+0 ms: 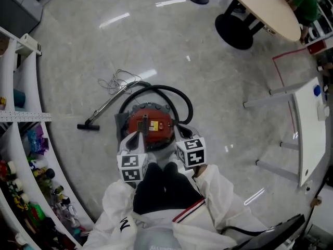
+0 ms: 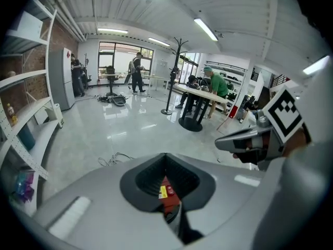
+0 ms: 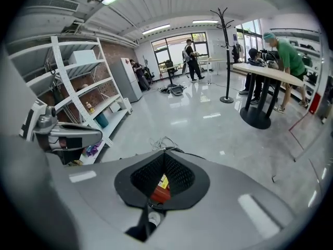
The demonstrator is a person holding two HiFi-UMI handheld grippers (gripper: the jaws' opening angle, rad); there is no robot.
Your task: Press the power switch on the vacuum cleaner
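The red canister vacuum cleaner stands on the floor right in front of me. Its black hose loops behind it, and its wand runs left to the floor head. My left gripper hovers just over the canister's near left side, and my right gripper over its near right. Both are shut with nothing held. Through the gap behind the left gripper's tips I see the red top, a yellow label and a small round red button. The right gripper view shows the same red top below the right gripper.
White shelves with toys curve along the left. A loose cable lies on the floor beyond the wand. A round table on a black base is at the far right, and a white desk at the right. People stand farther off in the room.
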